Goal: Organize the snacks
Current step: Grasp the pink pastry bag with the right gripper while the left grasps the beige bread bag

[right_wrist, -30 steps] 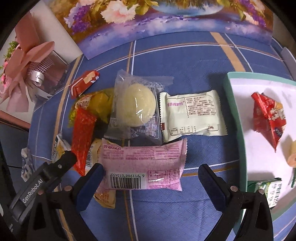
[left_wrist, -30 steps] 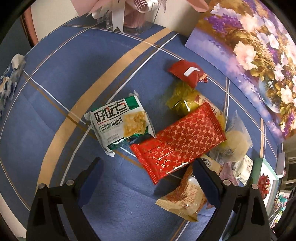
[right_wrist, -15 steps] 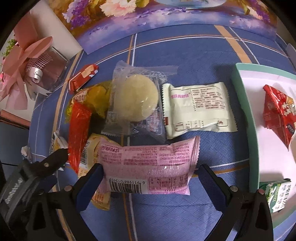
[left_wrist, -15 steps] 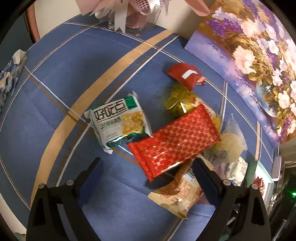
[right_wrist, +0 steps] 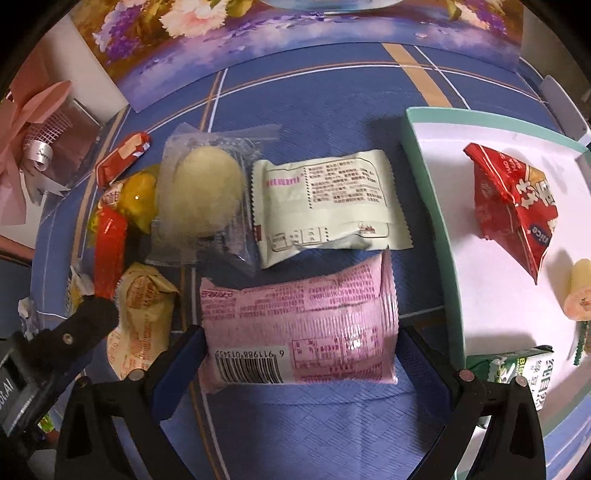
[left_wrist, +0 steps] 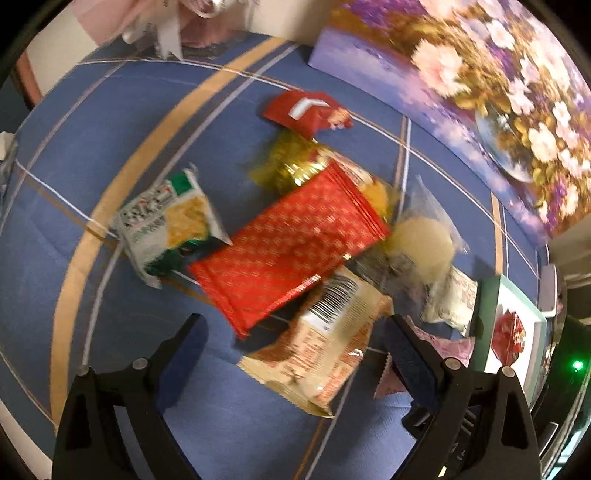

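Note:
A heap of snack packets lies on the blue cloth. My right gripper is open with its fingers on either side of a pink packet. Beyond it lie a white packet and a clear-wrapped round pastry. My left gripper is open and empty, hovering over a tan packet and a long red packet. A green-white cracker packet lies to the left. The left gripper also shows in the right wrist view.
A teal-rimmed white tray at the right holds a red packet, a small roll and a green packet. A flower picture stands at the back. A pink ribbon gift box sits at back left.
My right gripper moved forward until its fingers straddle the pink packet. My left gripper moved right and forward over the heap, bringing the tan packet between its fingers.

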### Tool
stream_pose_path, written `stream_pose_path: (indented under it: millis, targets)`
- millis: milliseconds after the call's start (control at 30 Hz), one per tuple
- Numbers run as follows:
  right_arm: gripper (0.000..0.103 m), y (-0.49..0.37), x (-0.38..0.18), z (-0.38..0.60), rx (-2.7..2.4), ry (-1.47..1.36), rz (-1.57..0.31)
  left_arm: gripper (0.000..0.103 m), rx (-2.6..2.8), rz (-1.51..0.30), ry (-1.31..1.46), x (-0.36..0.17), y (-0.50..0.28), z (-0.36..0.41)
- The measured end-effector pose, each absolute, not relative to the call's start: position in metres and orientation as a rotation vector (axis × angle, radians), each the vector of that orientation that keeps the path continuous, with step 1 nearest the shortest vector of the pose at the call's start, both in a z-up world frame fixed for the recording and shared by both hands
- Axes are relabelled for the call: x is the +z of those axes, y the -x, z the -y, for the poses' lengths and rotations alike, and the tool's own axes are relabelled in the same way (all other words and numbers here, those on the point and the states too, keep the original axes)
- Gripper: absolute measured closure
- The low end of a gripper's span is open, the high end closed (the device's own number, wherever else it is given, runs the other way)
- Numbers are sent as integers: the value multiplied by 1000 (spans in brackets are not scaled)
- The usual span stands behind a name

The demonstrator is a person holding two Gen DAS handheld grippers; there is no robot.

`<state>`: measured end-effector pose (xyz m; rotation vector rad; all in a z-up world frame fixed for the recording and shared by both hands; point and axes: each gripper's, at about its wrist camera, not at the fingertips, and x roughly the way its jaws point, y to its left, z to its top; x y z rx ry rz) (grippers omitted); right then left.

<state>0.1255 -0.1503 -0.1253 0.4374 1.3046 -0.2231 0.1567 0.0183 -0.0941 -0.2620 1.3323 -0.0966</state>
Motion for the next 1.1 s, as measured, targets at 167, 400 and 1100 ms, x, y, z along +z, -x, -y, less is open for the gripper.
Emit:
stream_pose_path:
  millis: [167, 400, 1100]
  targets:
    - [2, -116, -129, 155, -230, -420, -1309, 11, -119, -1366, 275, -106, -157, -10]
    - [6, -119, -133, 146, -243, -378, -1312, 35, -122, -1372, 301, -111, -156, -11]
    - [23, -116, -93, 154, -222, -401, -1271, 67, -197, -1317, 353, -91, -146, -14]
